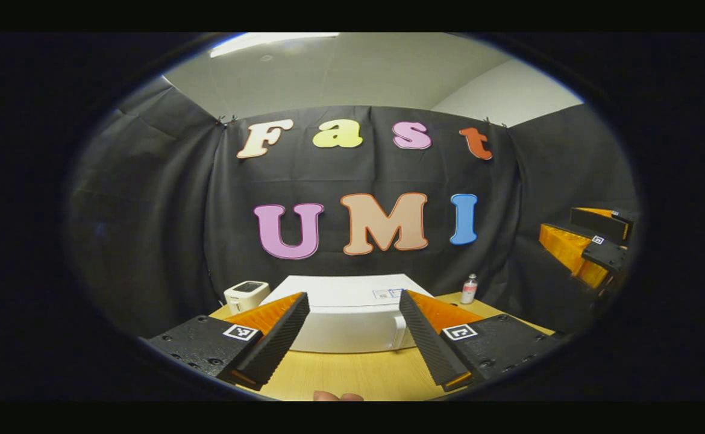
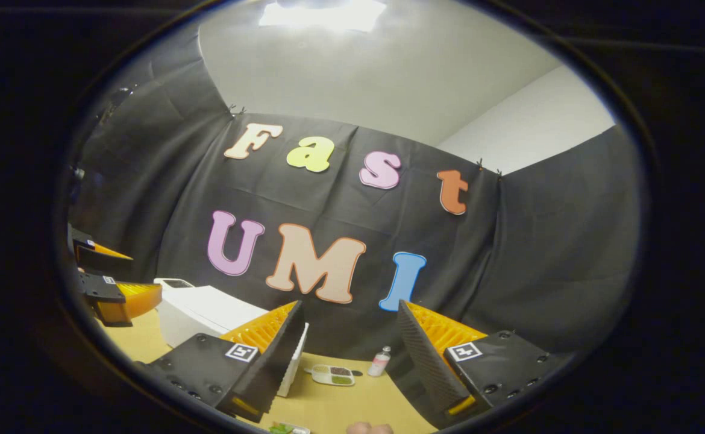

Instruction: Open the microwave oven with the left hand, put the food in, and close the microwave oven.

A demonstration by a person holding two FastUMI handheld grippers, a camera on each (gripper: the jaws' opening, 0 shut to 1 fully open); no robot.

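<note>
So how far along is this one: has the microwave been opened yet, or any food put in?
Nothing looks done yet. The microwave sits with its door closed on the table. The left gripper faces it, open and empty. The right gripper is open and empty too; the food tray lies on the table beside the bottle. Opening, loading and closing all remain.

This is a recording booth set up inside a plain office-like room, not a real kitchen. Black cloth (image 1: 147, 199) hangs pinned as walls on three sides, with a white ceiling (image 2: 352, 72) and a ceiling light panel (image 2: 322, 13) above it. A light wooden table (image 1: 358, 374) carries a white microwave oven (image 1: 352, 313) as a staged household prop.
</note>
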